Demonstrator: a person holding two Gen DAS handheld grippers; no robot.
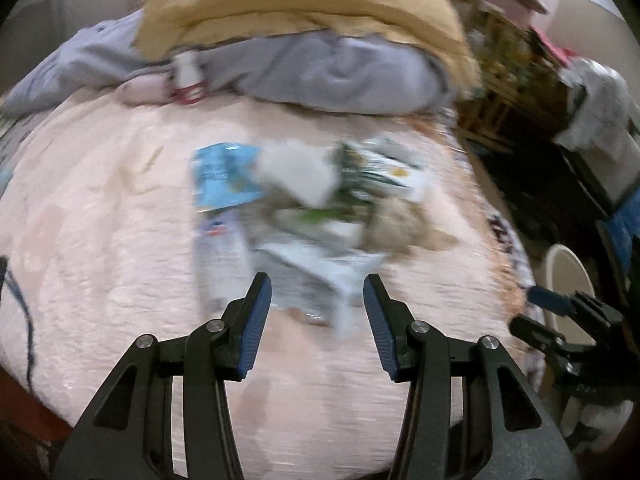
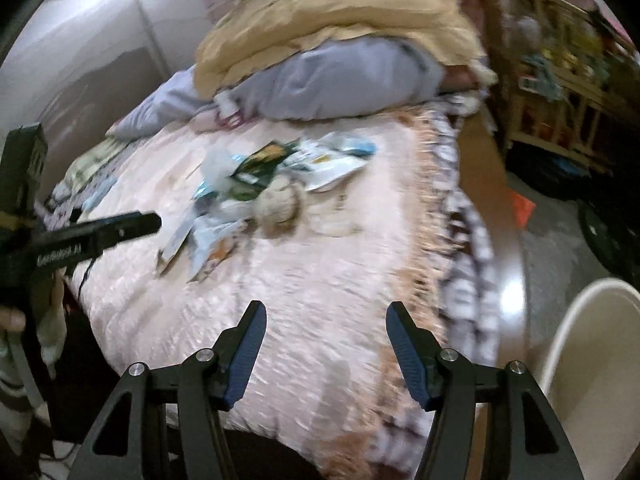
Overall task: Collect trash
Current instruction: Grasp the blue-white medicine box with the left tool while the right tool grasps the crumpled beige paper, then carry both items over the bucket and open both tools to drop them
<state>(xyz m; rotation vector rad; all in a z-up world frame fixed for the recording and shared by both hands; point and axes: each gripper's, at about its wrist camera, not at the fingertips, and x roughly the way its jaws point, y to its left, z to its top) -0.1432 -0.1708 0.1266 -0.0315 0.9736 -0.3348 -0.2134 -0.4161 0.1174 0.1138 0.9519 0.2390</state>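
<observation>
Left wrist view: left gripper (image 1: 318, 304) with blue-padded black fingers is released, nothing between its jaws, hovering over a pale pink textured bedspread (image 1: 100, 240). The blurred pile of crumpled wrappers and paper trash (image 1: 304, 208) lies on the bedspread just ahead of the fingertips, its near edge showing between them. Right wrist view: right gripper (image 2: 326, 328) also released and empty; the pile (image 2: 248, 188) sits well ahead, up-left. A cream round bin (image 2: 592, 360) stands beside the bed at right.
</observation>
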